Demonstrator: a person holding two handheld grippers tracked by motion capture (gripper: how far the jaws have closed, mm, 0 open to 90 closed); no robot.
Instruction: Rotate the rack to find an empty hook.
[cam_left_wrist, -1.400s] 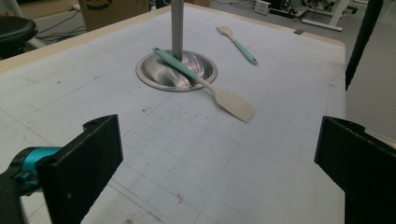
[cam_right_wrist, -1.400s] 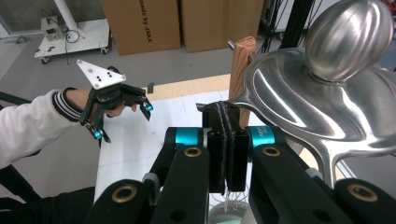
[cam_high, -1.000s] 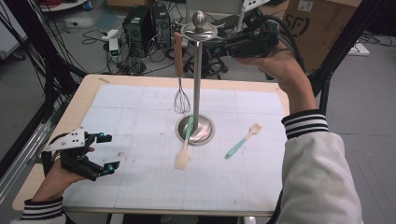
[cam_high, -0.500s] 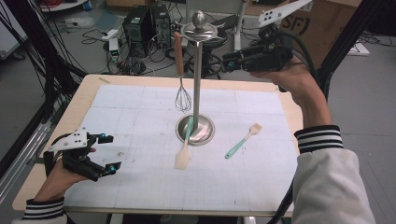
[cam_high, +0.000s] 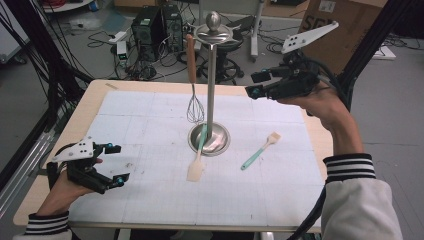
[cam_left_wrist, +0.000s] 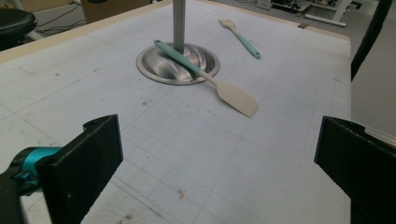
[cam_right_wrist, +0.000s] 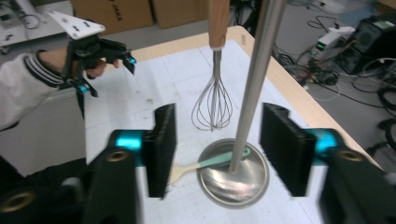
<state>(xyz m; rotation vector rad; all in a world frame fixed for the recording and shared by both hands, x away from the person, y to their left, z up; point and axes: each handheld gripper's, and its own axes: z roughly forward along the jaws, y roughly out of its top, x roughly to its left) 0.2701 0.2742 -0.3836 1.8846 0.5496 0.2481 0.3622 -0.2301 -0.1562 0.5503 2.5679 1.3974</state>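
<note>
Jaws of right gripper (cam_high: 256, 84) have just been opening, nothing between them, backed off beside stand (cam_high: 211, 85) where whisk (cam_high: 194, 80) hangs; left gripper (cam_high: 114, 165) idles wide apart on surface (cam_high: 150, 200).

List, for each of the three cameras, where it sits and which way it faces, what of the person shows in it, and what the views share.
High view: above the table's near side, looking forward and down; both forearms, the left gripper and the right gripper show.
Left gripper view: low over the mat, between its open jaws toward the stand and spatula.
Right gripper view: raised, looking down past open, empty jaws at the whisk; the left hand shows beyond.
Shared: all three show the stand and spatula.
</note>
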